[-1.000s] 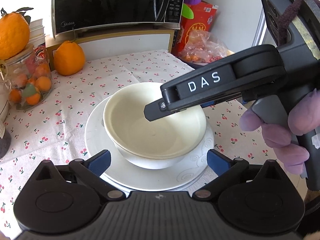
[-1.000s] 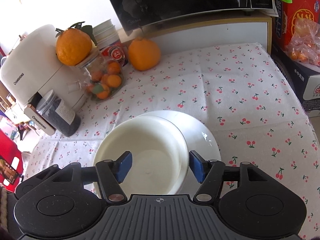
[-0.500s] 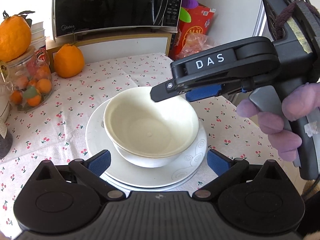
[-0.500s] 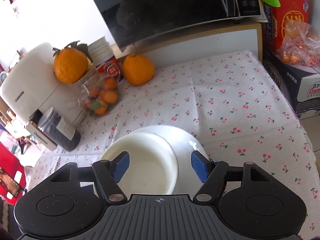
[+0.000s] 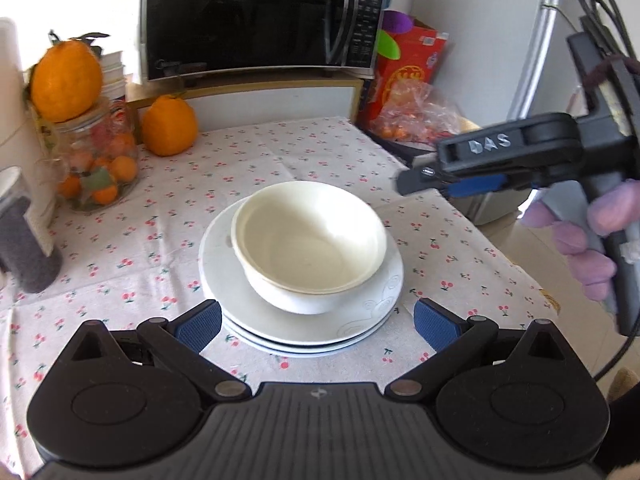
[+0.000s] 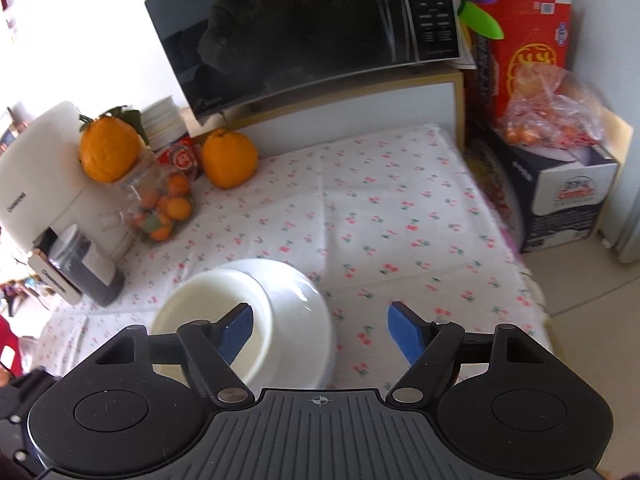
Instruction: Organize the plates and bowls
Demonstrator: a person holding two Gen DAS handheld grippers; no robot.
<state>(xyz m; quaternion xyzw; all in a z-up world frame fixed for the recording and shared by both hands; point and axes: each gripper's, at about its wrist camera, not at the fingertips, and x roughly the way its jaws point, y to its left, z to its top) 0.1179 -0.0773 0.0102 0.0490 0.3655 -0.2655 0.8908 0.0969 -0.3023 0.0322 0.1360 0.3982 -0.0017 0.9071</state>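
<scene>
Both hand-held grippers hang open and empty: the right hand-held gripper (image 6: 320,326) above the worktop (image 5: 320,152), the left hand-held gripper (image 5: 317,322) facing the bowl (image 5: 310,246) nested on stacked plates (image 5: 356,322). Stacking looks finished; next likely means backing off.

The bowl (image 5: 310,240) and the plates (image 5: 256,312) under it look like smooth, glossy glazed ceramic, the top plate showing a faint embossed swirl near its rim, and they sit on a matt woven tablecloth (image 5: 320,152) printed with small cherries. The left gripper (image 5: 316,324) and right gripper (image 6: 320,334) have matt black plastic bodies with ribbed housings, small shiny metal pivot pins and finely textured blue pads (image 6: 402,332). Behind, the microwave (image 5: 256,16) has a glossy, mirror-like dark door, the jar (image 5: 96,160) is clear glass, the bag (image 6: 556,108) is thin crinkled transparent plastic, and the box (image 6: 524,28) is printed cardboard.
</scene>
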